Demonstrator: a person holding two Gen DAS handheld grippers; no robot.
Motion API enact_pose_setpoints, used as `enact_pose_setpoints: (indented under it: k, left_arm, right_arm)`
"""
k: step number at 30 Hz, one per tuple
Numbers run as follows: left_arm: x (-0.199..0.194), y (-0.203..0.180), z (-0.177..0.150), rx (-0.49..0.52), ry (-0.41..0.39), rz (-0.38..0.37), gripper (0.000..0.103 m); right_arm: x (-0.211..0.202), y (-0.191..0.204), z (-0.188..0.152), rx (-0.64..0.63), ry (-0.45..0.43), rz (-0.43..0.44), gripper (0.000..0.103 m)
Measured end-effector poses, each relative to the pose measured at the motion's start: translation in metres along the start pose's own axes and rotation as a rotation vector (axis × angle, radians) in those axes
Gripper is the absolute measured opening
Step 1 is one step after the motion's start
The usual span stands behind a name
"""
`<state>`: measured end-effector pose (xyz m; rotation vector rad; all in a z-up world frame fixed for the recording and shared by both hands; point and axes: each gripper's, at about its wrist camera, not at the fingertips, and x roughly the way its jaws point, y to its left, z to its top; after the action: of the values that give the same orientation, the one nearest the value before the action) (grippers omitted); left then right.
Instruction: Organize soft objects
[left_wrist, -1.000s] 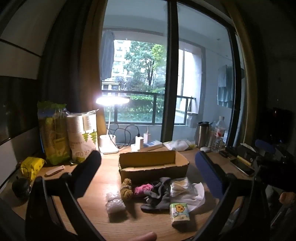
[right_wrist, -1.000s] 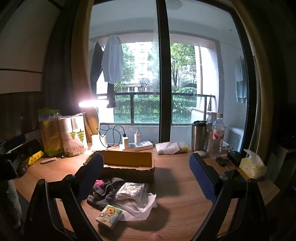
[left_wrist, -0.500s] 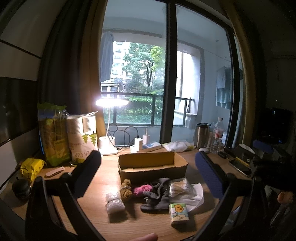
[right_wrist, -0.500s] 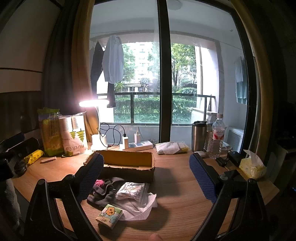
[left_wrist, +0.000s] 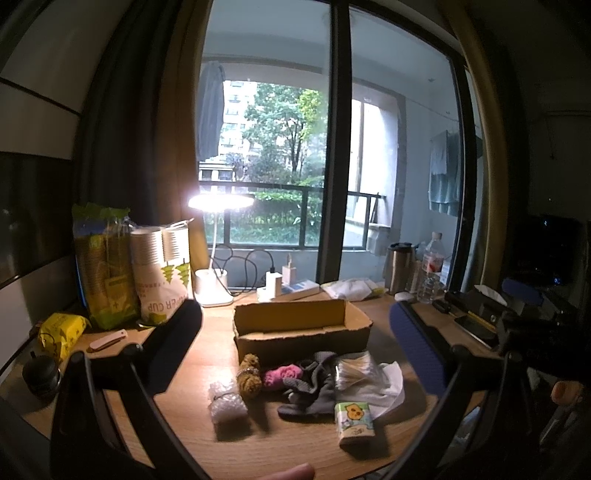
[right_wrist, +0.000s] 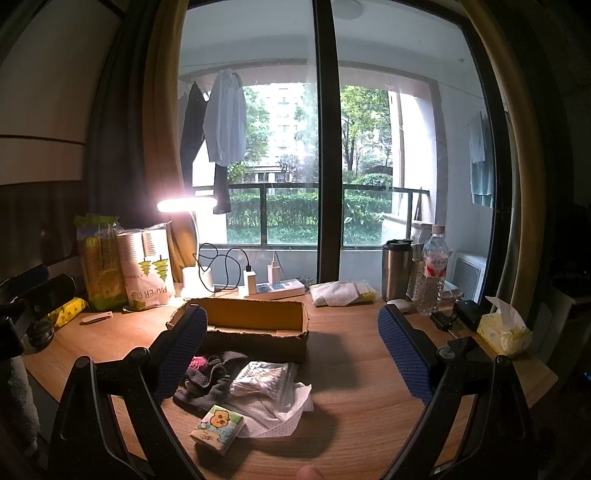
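An open cardboard box (left_wrist: 301, 326) sits mid-table; it also shows in the right wrist view (right_wrist: 255, 326). In front of it lie a bubble-wrap bundle (left_wrist: 226, 402), a brown yarn ball (left_wrist: 250, 376), a pink soft item (left_wrist: 282, 374), grey socks (left_wrist: 314, 391), a bag of cotton swabs (left_wrist: 354, 369) on a white cloth (left_wrist: 384, 387), and a tissue pack (left_wrist: 354, 422). The same socks (right_wrist: 210, 384), swab bag (right_wrist: 262, 378) and tissue pack (right_wrist: 218, 424) show in the right wrist view. My left gripper (left_wrist: 295, 332) and right gripper (right_wrist: 291, 339) are open, empty, above the table's near edge.
At the back stand a lit desk lamp (left_wrist: 218, 236), paper cup packs (left_wrist: 159, 277), a power strip (right_wrist: 273, 288), a thermos (right_wrist: 397, 269) and a water bottle (right_wrist: 434, 269). A tissue box (right_wrist: 504, 332) sits at the right, a yellow pack (left_wrist: 61, 330) at the left.
Both views have shifted only slightly; the left gripper has tilted up a little. The objects on the table have not moved.
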<state>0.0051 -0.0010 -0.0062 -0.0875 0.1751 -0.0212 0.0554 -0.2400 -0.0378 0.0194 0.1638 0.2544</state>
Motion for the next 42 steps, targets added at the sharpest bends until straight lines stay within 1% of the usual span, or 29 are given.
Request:
enact_pose_setpoints:
  k: [42]
  left_arm:
    - [-0.0016,0.0016,-0.0038,-0.004,-0.003,-0.003,0.102]
  right_arm:
    - [-0.0025,0.0047,-0.0060,-0.008,0.006,0.001,0.096]
